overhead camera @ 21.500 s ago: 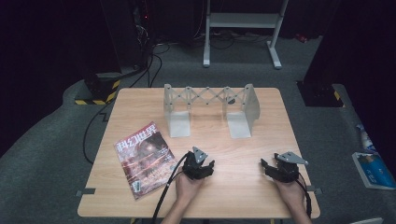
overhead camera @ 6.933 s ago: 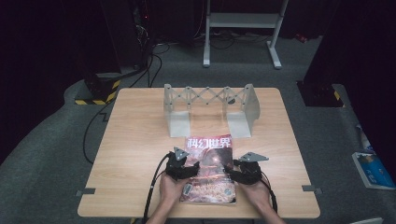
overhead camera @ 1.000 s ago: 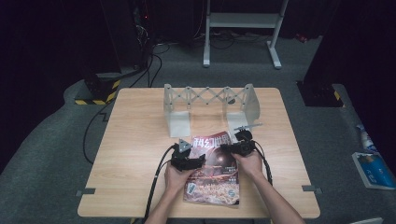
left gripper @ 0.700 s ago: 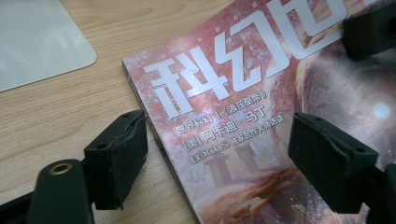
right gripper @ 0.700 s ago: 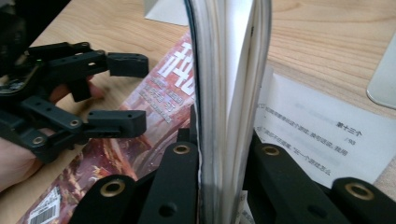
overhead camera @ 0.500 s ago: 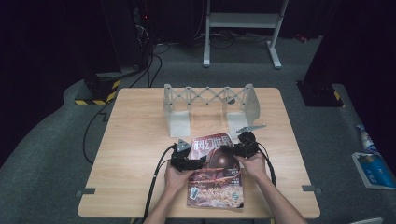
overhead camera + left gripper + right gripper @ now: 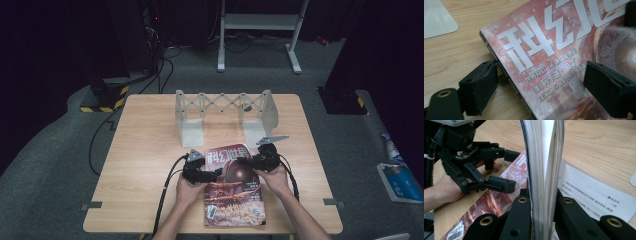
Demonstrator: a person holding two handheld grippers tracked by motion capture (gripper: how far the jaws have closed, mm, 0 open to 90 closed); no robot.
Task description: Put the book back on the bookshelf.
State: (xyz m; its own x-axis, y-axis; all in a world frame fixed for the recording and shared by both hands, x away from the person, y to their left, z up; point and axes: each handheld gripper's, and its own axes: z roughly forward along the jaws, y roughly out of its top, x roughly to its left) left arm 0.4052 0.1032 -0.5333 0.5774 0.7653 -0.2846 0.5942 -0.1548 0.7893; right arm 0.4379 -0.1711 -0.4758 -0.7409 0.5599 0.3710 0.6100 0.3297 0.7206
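The magazine (image 7: 233, 186) lies just in front of the folding rack (image 7: 226, 114). The right gripper (image 7: 261, 161) pinches its free edge to lift pages, while the left gripper (image 7: 202, 172), jaws having just spread wide over the spine corner, lets go.

We count one magazine (image 7: 233, 187) on one wooden table (image 7: 145, 150), one white folding rack (image 7: 225, 116) with two end plates, two hand-held grippers, the left gripper (image 7: 216, 173) and the right gripper (image 7: 247, 161), two hands, one white stand on the floor (image 7: 260, 30)
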